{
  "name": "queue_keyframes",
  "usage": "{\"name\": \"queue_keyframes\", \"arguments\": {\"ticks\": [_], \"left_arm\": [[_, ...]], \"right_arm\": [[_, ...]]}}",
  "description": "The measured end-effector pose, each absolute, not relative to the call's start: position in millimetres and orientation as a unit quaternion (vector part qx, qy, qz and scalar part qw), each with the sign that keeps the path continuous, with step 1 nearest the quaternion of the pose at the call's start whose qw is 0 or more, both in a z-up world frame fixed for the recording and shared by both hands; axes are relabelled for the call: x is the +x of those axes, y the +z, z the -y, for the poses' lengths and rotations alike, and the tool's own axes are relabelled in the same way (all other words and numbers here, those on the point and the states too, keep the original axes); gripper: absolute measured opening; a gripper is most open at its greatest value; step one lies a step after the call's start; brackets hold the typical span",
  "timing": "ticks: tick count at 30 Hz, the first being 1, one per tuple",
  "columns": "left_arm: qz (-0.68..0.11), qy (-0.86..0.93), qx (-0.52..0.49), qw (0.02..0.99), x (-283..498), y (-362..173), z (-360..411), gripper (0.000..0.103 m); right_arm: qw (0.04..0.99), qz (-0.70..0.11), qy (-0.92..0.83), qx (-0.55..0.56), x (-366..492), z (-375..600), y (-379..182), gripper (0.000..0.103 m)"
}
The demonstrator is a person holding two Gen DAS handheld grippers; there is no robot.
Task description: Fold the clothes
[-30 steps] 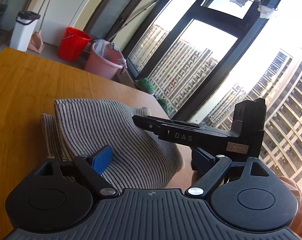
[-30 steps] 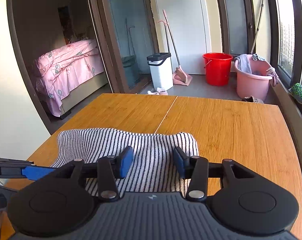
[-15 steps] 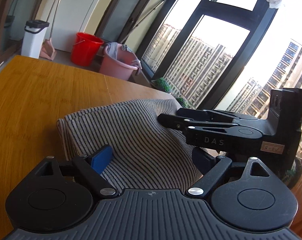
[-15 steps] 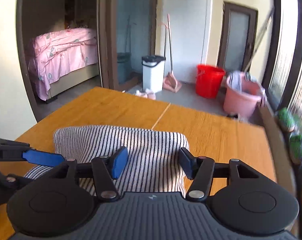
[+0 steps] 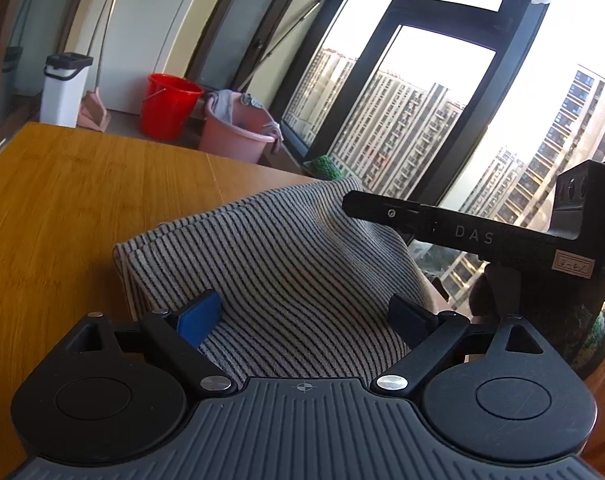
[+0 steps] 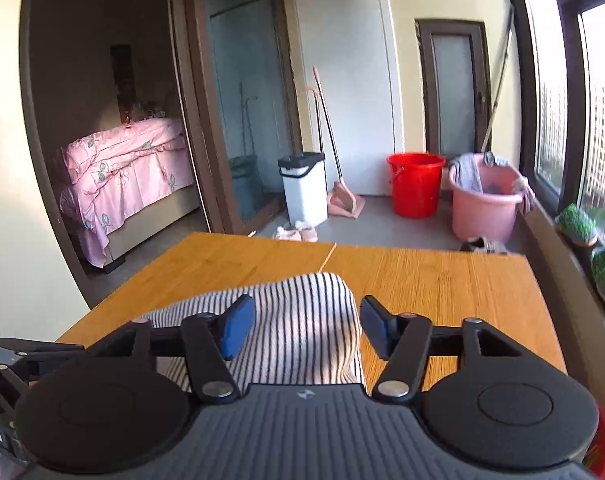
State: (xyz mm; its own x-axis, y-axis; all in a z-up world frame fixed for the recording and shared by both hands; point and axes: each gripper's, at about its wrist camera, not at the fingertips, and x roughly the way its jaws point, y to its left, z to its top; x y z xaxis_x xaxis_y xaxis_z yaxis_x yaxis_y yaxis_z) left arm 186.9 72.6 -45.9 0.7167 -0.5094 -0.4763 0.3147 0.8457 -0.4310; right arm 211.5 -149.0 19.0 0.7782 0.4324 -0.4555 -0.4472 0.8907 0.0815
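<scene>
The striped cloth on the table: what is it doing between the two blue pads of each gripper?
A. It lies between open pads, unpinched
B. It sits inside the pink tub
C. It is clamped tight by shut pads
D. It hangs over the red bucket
A: in both wrist views the striped cloth lies on the table between blue pads spread wide, for the left gripper and the right gripper alike.

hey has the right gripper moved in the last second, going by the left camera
Yes. In the left wrist view the right gripper has risen, from low against the tower blocks to higher against them, above the striped cloth.
</scene>
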Motion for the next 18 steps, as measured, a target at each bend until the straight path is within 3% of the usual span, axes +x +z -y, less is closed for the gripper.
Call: {"name": "queue_keyframes", "arguments": {"ticks": [2, 5, 12, 18], "left_arm": [[-0.301, -0.226, -0.163, 0.912, 187, -46, -72, 0.096], [-0.299, -0.228, -0.161, 0.912, 186, -45, -72, 0.096], [-0.284, -0.230, -0.190, 0.911, 184, -36, -81, 0.095], [-0.292, -0.232, -0.193, 0.907, 198, -35, -85, 0.090]], "right_arm": [[0.938, -0.262, 0.223, -0.046, 218, 140, 12, 0.053], [0.933, -0.291, 0.210, -0.040, 229, 138, -7, 0.064], [0.930, -0.296, 0.213, -0.046, 232, 140, -5, 0.067], [0.917, -0.323, 0.231, 0.040, 246, 163, -11, 0.067]]}}
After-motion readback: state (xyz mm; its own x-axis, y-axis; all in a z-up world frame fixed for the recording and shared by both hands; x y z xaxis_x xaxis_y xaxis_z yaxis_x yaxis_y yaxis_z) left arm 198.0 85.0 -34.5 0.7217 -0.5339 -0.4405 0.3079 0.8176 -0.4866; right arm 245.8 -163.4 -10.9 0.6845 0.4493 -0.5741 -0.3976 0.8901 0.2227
